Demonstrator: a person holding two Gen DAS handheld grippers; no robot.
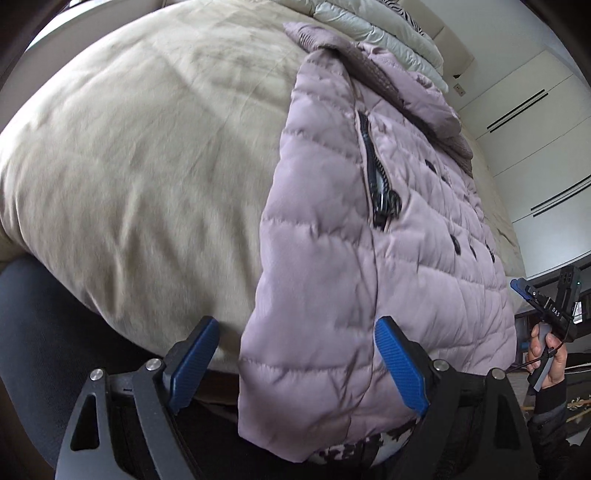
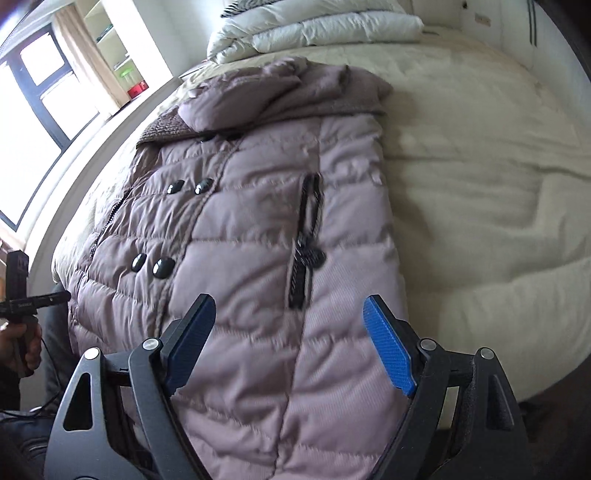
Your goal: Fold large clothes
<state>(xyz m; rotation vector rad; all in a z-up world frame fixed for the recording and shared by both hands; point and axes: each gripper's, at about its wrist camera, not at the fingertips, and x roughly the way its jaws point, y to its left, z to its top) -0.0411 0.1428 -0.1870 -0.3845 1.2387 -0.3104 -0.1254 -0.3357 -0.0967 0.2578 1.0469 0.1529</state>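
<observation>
A mauve quilted puffer coat (image 1: pixel 354 229) lies lengthwise on a beige bed, hem toward me, with a black pocket zip (image 1: pixel 376 184) and dark buttons. It also shows in the right wrist view (image 2: pixel 258 221). My left gripper (image 1: pixel 295 362) is open, its blue pads spread over the coat's left hem edge, holding nothing. My right gripper (image 2: pixel 288 339) is open, its pads spread over the coat's lower right half, holding nothing. The right gripper also shows at the coat's right side in the left wrist view (image 1: pixel 521 290).
The beige bed cover (image 1: pixel 147 166) spreads left of the coat and also right of it (image 2: pixel 480 184). Folded white puffer bedding (image 2: pixel 314 29) lies at the bed's head. White wardrobe doors (image 1: pixel 535 147) stand beyond the bed. A window (image 2: pixel 37 110) and shelves are on the other side.
</observation>
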